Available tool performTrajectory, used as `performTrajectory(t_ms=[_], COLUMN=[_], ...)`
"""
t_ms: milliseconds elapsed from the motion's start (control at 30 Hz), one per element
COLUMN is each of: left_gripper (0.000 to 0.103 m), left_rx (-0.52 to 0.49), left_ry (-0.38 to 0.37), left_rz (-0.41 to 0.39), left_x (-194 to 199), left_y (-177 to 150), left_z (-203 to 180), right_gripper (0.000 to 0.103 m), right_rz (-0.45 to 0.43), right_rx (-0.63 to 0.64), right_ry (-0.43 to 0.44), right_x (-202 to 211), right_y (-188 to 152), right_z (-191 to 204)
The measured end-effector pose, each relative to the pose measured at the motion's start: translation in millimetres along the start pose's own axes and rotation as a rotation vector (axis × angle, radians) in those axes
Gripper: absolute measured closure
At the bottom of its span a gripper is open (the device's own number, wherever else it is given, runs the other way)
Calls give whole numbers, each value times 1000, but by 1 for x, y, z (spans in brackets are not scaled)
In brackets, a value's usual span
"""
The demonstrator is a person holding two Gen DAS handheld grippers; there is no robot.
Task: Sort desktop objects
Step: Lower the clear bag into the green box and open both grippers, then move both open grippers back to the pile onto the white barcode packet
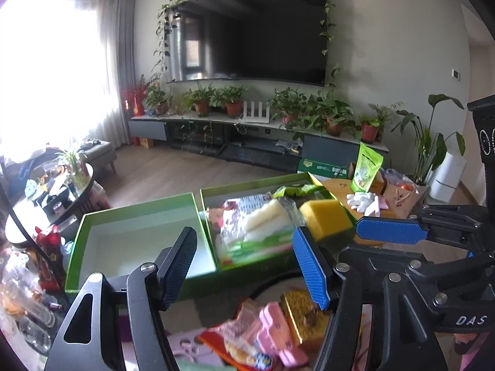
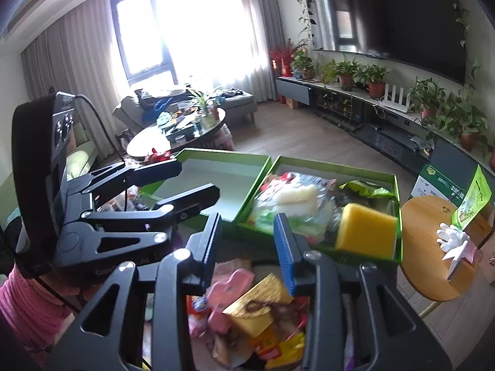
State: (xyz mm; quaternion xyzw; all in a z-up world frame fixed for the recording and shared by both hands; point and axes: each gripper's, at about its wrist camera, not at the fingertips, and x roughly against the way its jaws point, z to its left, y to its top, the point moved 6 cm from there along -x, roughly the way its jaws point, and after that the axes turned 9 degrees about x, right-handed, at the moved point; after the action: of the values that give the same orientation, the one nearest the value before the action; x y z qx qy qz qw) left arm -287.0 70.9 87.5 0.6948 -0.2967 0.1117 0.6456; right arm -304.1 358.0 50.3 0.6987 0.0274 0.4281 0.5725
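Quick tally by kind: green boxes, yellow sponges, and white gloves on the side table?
Green boxes: 2, the empty box and the filled box
Yellow sponge: 1
White glove: 1
Total: 4

Left gripper (image 1: 244,266) held forward, its jaws wide apart and holding nothing, right gripper (image 2: 247,247) close beside it, jaws also apart and holding nothing, a pink sleeve (image 2: 27,306) behind the left one

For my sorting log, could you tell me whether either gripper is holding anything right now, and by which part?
Nothing is held: the left gripper and right gripper both stand open and empty above the pile of snack packets.
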Motion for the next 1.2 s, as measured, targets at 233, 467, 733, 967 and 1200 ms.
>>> performTrajectory(t_ms=[233, 467, 733, 967, 1200], left_gripper=[37, 37, 37, 37, 37], left_rx=[-16, -11, -9, 12, 30], left_ry=[11, 2, -9, -2, 30], left_rz=[-19, -41, -27, -20, -2], left_x=[35, 70, 97, 117, 131], left_y=[-22, -43, -73, -100, -127], left_z=[-5, -6, -3, 8, 26], right_gripper=[68, 63, 63, 60, 60], right_rz=[3, -10, -5, 3, 25], right_rx=[21, 9, 16, 20, 27], right_ry=[16, 24, 9, 18, 64], right_x=[24, 45, 61, 70, 64], right_y=[-21, -39, -63, -82, -100], right_z=[34, 61, 94, 118, 146])
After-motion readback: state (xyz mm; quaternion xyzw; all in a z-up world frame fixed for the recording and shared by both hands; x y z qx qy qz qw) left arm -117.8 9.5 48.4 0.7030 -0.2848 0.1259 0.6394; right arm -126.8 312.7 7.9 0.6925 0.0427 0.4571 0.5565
